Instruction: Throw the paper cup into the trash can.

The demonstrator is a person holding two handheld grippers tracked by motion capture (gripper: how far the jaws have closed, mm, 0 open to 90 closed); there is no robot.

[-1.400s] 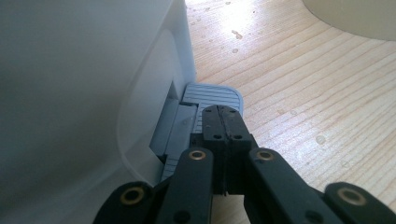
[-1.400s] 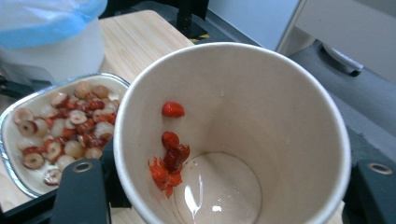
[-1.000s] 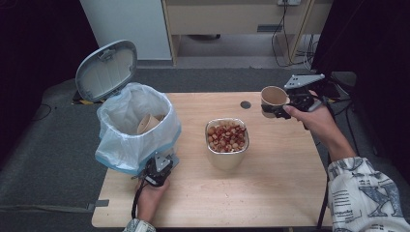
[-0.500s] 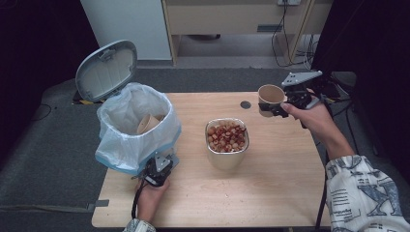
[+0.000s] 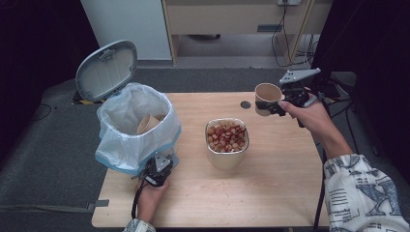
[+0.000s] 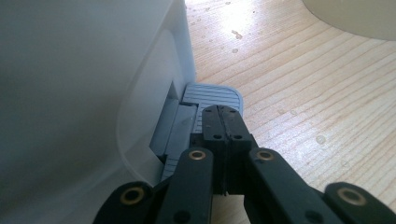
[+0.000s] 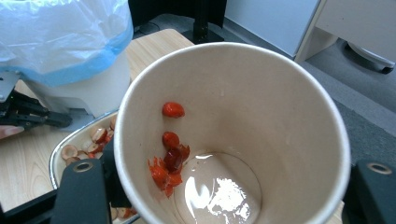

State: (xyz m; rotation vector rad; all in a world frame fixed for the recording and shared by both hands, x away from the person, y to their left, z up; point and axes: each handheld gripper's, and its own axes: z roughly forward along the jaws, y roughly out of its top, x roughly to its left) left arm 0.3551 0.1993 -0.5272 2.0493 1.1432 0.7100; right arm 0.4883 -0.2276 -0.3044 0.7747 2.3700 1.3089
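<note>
My right hand-held gripper (image 5: 276,104) is clamped on the paper cup (image 5: 267,98), jaws on either side of its wall, holding it off the tabletop (image 5: 270,193) at about 1 o'clock from the steel container (image 5: 227,143). The cup sits at the gripper's 9 o'clock in the high view, tipped w/ its mouth toward the camera. In the right gripper view the cup (image 7: 243,135) is tan outside, pale inside, w/ a wet shine at the bottom and a few red fruit scraps (image 7: 169,158) stuck to the inner wall. Below it I see the container w/ sliced red-and-white bits (image 7: 86,144).

My left hand-held gripper (image 5: 158,170) is clenched shut, nothing between the jaws, tips resting on the grey foot pedal (image 6: 212,95) of the white pedal bin (image 5: 135,128) at 9 o'clock from the container. Bin lid (image 5: 106,70) stands open; another paper cup (image 5: 147,123) lies inside the liner bag.
</note>
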